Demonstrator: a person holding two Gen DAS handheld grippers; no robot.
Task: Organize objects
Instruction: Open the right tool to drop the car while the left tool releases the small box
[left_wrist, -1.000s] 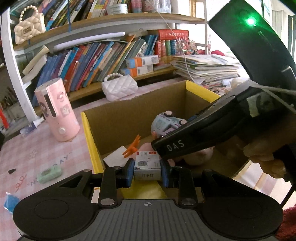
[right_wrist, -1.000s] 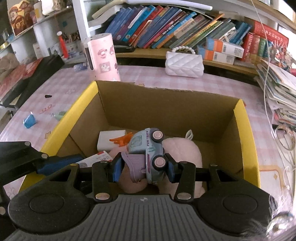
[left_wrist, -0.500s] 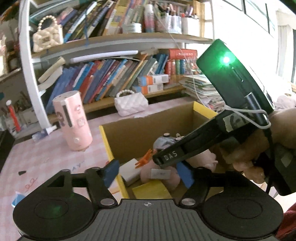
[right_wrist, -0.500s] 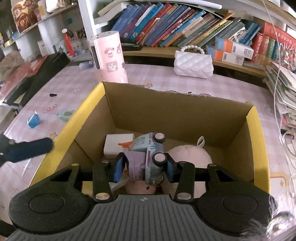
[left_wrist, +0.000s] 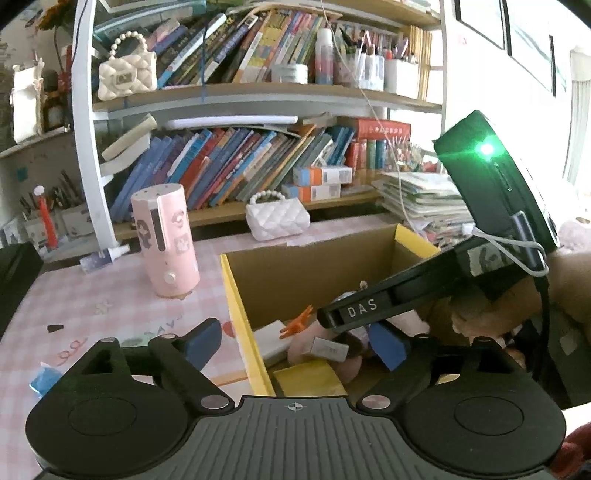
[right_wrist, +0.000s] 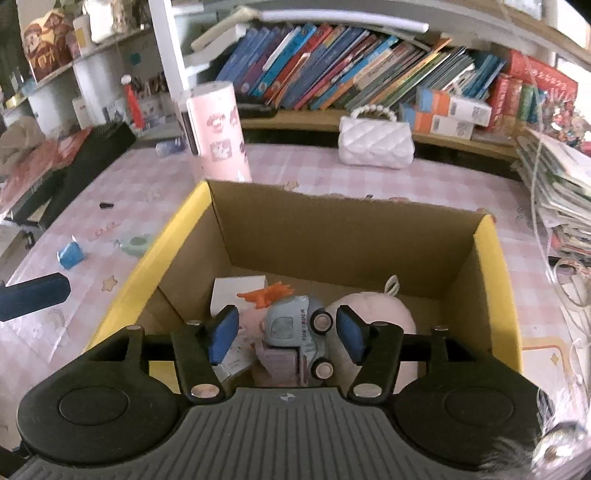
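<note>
A cardboard box with yellow flaps (right_wrist: 347, 236) (left_wrist: 236, 295) stands on the pink checked table. Inside lie a light blue toy truck (right_wrist: 295, 328), a pink plush (right_wrist: 373, 314), an orange clip (right_wrist: 267, 295), a white box (right_wrist: 238, 291) and a small grey-white box (left_wrist: 328, 347). My right gripper (right_wrist: 286, 334) is open above the box, with the truck lying loose between its fingers. My left gripper (left_wrist: 295, 345) is open wide, straddling the box's left wall. The right gripper's body (left_wrist: 443, 280) crosses the left wrist view.
A pink cylinder device (right_wrist: 218, 133) and a white quilted purse (right_wrist: 375, 142) stand behind the box. A blue packet (right_wrist: 70, 254), a mint green item (right_wrist: 136, 243) and a small black bit (right_wrist: 106, 204) lie left of it. Bookshelves at the back, paper stacks (right_wrist: 557, 184) at right.
My left gripper opened, dropped the small grey-white box into the cardboard box and pulled back up. My right gripper opened and let go of the toy truck, which now lies in the box.
</note>
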